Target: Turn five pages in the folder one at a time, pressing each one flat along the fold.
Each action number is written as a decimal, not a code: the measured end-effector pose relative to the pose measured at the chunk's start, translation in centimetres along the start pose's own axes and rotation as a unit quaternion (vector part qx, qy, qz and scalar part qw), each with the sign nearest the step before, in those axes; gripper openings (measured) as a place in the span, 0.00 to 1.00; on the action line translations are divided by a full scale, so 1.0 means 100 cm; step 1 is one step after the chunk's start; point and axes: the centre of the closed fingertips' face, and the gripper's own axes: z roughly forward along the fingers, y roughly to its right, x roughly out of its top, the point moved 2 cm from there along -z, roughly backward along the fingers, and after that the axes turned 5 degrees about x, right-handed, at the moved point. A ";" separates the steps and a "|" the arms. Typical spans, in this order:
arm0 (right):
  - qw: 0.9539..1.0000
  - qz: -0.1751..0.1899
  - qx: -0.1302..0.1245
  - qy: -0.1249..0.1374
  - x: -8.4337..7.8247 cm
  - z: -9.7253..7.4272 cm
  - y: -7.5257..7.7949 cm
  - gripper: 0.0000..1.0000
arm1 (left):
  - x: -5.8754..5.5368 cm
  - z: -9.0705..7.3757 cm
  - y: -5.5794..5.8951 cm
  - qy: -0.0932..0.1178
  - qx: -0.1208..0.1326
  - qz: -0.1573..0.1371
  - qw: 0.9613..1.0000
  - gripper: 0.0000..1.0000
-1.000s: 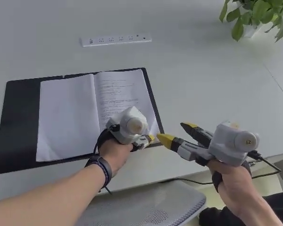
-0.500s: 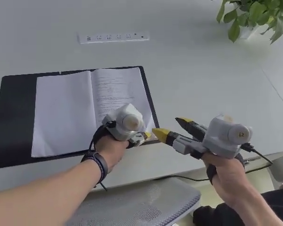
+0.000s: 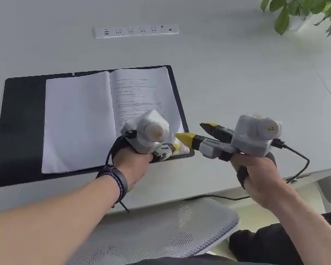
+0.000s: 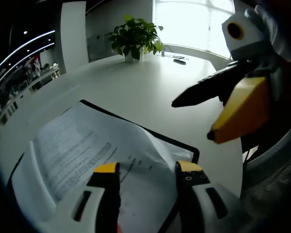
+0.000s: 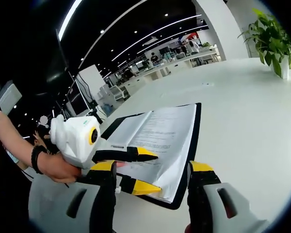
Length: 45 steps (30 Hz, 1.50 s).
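A black folder [image 3: 22, 138] lies open on the white table, with white printed pages [image 3: 138, 99] spread across it. My left gripper [image 3: 172, 150] is at the right page's lower right corner. Its jaws stand open in the left gripper view [image 4: 148, 169], with the slightly lifted page [image 4: 87, 145] between and under them. In the right gripper view one left jaw sits above the page corner and the other below it [image 5: 158, 172]. My right gripper [image 3: 192, 131] hovers open just right of that corner, pointing left at it [image 5: 153, 167].
A white power strip [image 3: 136, 31] lies beyond the folder. A potted plant [image 3: 303, 14] stands at the far right. A black cable [image 3: 298, 165] trails off the near table edge. A grey mesh chair seat [image 3: 171, 232] is below that edge.
The right gripper has moved left, closer to the folder's lower right corner and the left gripper. The left gripper stays at the corner. The head camera has shifted.
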 end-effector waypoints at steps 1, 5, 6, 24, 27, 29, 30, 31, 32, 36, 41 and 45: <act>1.000 0.004 0.004 -0.002 -0.001 0.004 -0.002 0.57 | 0.000 0.000 0.000 0.000 0.000 0.000 1.000 0.45; 1.000 0.007 0.020 -0.021 -0.005 0.021 -0.008 0.56 | 0.000 -0.001 0.000 0.001 -0.001 -0.001 1.000 0.45; 1.000 0.006 0.021 -0.022 -0.005 0.023 -0.008 0.56 | 0.000 -0.001 0.000 0.001 -0.001 -0.001 1.000 0.45; 0.999 0.014 0.037 -0.037 -0.002 0.039 -0.005 0.55 | 0.000 -0.001 -0.001 0.002 -0.001 -0.002 1.000 0.45; 0.998 0.019 0.038 -0.039 -0.004 0.040 -0.004 0.55 | 0.000 -0.001 -0.001 0.001 -0.001 -0.002 1.000 0.45; 0.998 0.024 0.039 -0.037 -0.004 0.040 -0.002 0.55 | 0.000 -0.001 -0.001 0.001 -0.001 -0.002 1.000 0.45; 0.998 0.026 0.040 -0.036 -0.004 0.039 -0.001 0.55 | 0.000 -0.001 -0.001 0.001 -0.001 -0.003 1.000 0.45; 0.998 0.029 0.041 -0.034 -0.004 0.039 -0.001 0.54 | 0.000 -0.001 -0.001 0.001 -0.001 -0.003 1.000 0.44; 0.998 0.034 0.042 -0.031 -0.003 0.038 0.000 0.53 | 0.000 -0.001 0.000 0.001 -0.002 -0.003 1.000 0.44; 0.997 0.045 0.049 -0.025 -0.001 0.035 0.002 0.47 | 0.000 -0.001 0.000 0.000 -0.002 -0.003 1.000 0.44; 0.995 0.079 0.064 -0.016 0.000 0.035 0.007 0.43 | 0.000 -0.001 0.000 -0.001 -0.003 -0.004 1.000 0.44; 0.993 0.092 0.070 -0.019 0.000 0.036 0.014 0.35 | 0.001 -0.001 0.000 -0.001 -0.004 -0.006 1.000 0.44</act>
